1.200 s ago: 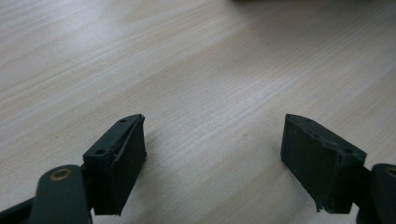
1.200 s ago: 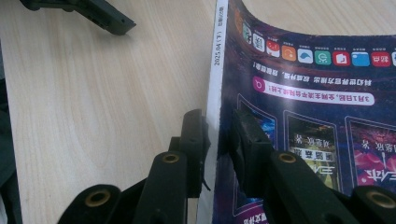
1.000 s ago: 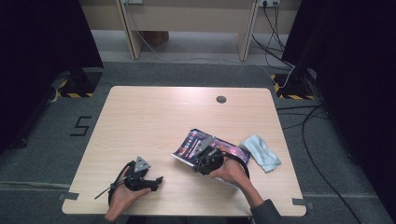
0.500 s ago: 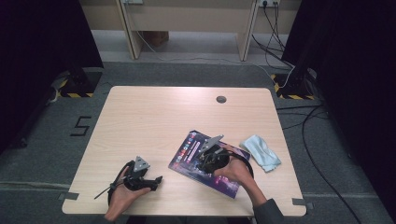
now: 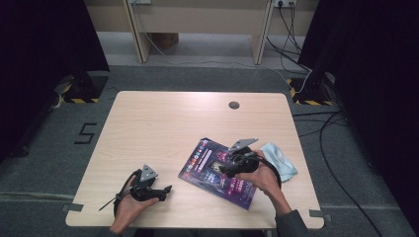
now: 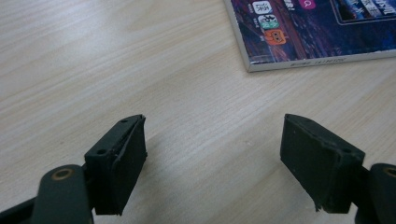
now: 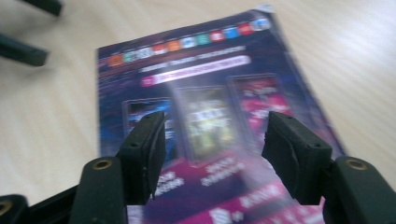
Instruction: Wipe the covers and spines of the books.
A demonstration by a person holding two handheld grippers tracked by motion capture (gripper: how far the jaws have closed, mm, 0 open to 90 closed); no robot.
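Note:
A glossy magazine [image 5: 203, 159] with a dark purple cover lies shut and flat on the wooden table [image 5: 168, 123], right of centre. My right gripper [image 5: 223, 167] hovers over its cover, pointing left. Its jaws have just been opening and stand apart with nothing between them; in the right gripper view [image 7: 212, 149] the blurred magazine cover [image 7: 205, 79] lies beneath them. My left gripper [image 5: 165, 191] rests near the table's front edge, left of the magazine, open and empty. In the left gripper view [image 6: 212, 163] the magazine's corner [image 6: 303, 28] lies ahead on bare wood.
A light blue cloth [image 5: 280, 159] lies crumpled just right of the magazine. A round cable hole [image 5: 234, 105] sits near the table's far edge. The left gripper's jaws [image 7: 28, 51] appear at the top left of the right gripper view.
A second ago the right gripper held the magazine's cover lifted; the cover has dropped flat, the jaws have opened off it and the hand has shifted across the magazine. The left hand stayed put.

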